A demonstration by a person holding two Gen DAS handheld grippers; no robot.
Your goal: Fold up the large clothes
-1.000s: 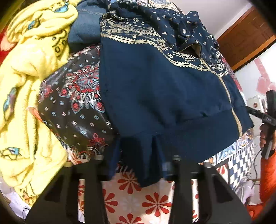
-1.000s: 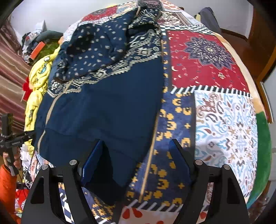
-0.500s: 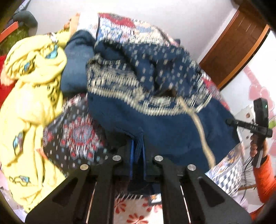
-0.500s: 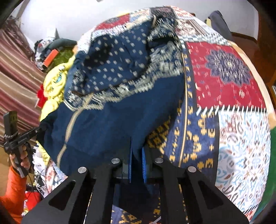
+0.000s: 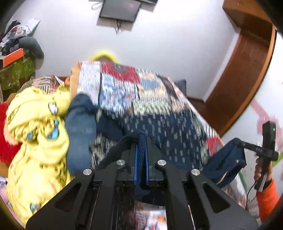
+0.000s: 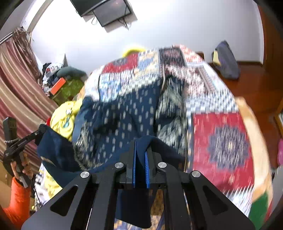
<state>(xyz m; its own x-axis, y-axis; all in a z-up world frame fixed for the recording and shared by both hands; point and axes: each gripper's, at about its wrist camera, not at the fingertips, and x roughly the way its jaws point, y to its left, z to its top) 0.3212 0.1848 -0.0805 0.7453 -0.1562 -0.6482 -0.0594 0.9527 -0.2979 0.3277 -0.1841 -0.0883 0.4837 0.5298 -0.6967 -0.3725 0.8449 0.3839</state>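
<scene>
Both views are taken from wrist-mounted fisheye cameras, aimed forward and downward along each tool. The left tool (image 5: 140, 159) and right tool (image 6: 140, 164) fill the lower frame at close range. The patchwork bed cover (image 5: 123, 88), the navy garment (image 6: 120, 115) and the wall-mounted screen (image 5: 120, 8) are shared.

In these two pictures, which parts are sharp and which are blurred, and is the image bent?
Left wrist view: the left hand-held gripper is sharp, clamped on the navy garment; the patchwork bedspread is smeared by motion blur. Right wrist view: the right hand-held gripper is sharp, the bedspread again streaked. Both views: fisheye bending curves the wooden door frame and darkens the corners.
</scene>
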